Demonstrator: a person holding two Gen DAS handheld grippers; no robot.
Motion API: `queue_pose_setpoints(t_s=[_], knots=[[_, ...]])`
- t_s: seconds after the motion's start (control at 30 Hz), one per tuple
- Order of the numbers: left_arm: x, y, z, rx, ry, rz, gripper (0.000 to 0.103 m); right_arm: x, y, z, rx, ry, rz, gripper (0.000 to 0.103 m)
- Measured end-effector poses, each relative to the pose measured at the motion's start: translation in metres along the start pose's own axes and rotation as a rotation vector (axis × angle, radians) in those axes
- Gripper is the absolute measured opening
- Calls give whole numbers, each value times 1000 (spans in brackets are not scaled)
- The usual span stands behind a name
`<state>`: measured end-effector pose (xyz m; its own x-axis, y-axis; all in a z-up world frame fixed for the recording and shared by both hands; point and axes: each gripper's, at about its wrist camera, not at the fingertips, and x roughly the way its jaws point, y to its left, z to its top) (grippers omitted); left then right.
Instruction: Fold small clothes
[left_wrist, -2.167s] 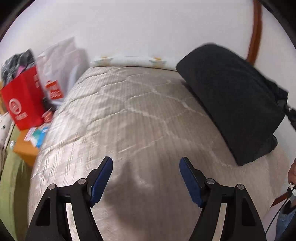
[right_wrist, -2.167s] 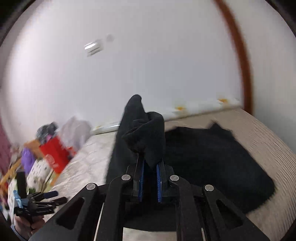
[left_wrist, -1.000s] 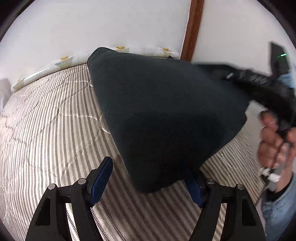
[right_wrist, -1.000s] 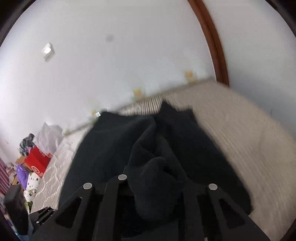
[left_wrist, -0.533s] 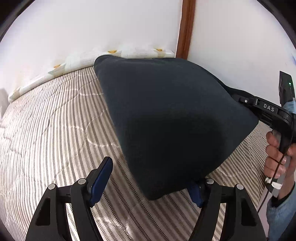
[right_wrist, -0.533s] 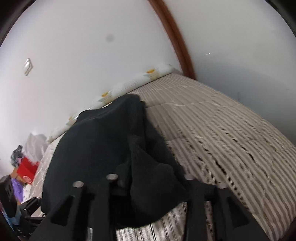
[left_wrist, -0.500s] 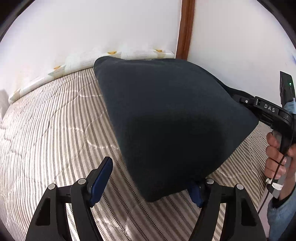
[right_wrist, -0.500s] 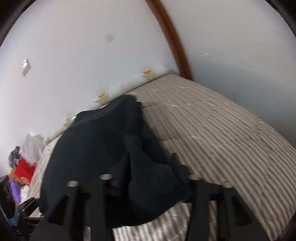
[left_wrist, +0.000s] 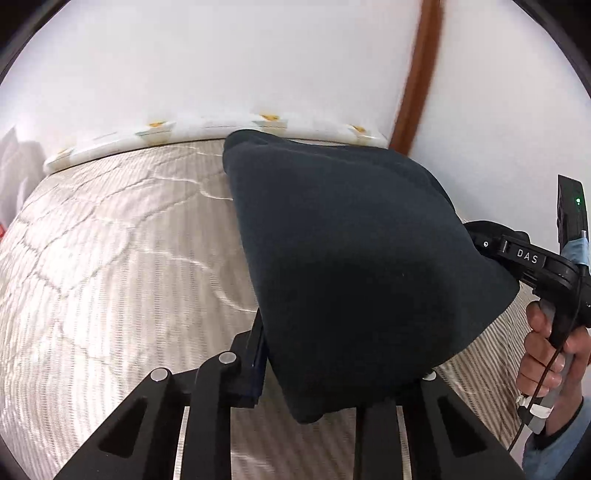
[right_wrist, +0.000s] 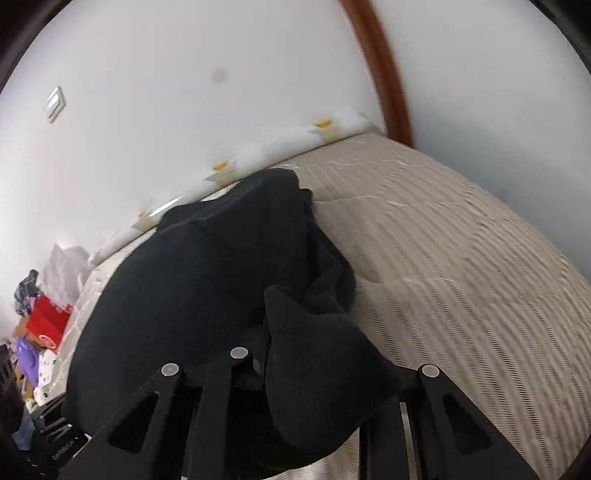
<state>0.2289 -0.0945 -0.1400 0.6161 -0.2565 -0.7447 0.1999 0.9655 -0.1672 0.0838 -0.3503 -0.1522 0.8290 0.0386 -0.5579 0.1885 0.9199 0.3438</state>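
Note:
A black garment (left_wrist: 354, 266) is held up over the striped mattress (left_wrist: 110, 266). My left gripper (left_wrist: 291, 380) is shut on the garment's near left corner; cloth drapes over the right finger. My right gripper shows in the left wrist view (left_wrist: 491, 243) at the garment's right edge, with cloth hiding its fingers. In the right wrist view the garment (right_wrist: 207, 280) bunches over my right gripper (right_wrist: 295, 373), which is shut on it, fingertips hidden. The far end of the garment lies on the mattress near the wall.
White walls border the mattress (right_wrist: 461, 258) at the back and right, with a brown wooden post (left_wrist: 417, 85) in the corner. A white pad (left_wrist: 207, 129) lines the far edge. A red bag (right_wrist: 46, 325) and clutter stand at the far left.
My left gripper has closed on the garment's near corner; half a second ago its jaws stood wide open. The right gripper still holds the garment, now lifted slightly.

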Motion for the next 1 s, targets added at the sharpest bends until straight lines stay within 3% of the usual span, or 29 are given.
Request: queue_pose_setpoints(t_s=[0.33, 0.5, 0.67, 0.8, 0.87, 1.0], knots=[[-30, 107, -1, -134, -17, 105, 23, 50, 108, -1, -73, 65, 158, 21], [-36, 144, -9, -153, 14, 74, 23, 41, 133, -17, -157, 66, 237, 24], [-36, 145, -15, -108, 33, 68, 27, 21, 122, -32, -254, 80, 184, 31], [-45, 148, -24, -111, 45, 37, 27, -9, 130, -24, -350, -6, 115, 31], [-53, 148, -29, -104, 44, 22, 27, -13, 137, -19, -367, -24, 129, 31], [-87, 139, -40, -57, -38, 13, 52, 12, 149, -12, -341, 24, 160, 31]])
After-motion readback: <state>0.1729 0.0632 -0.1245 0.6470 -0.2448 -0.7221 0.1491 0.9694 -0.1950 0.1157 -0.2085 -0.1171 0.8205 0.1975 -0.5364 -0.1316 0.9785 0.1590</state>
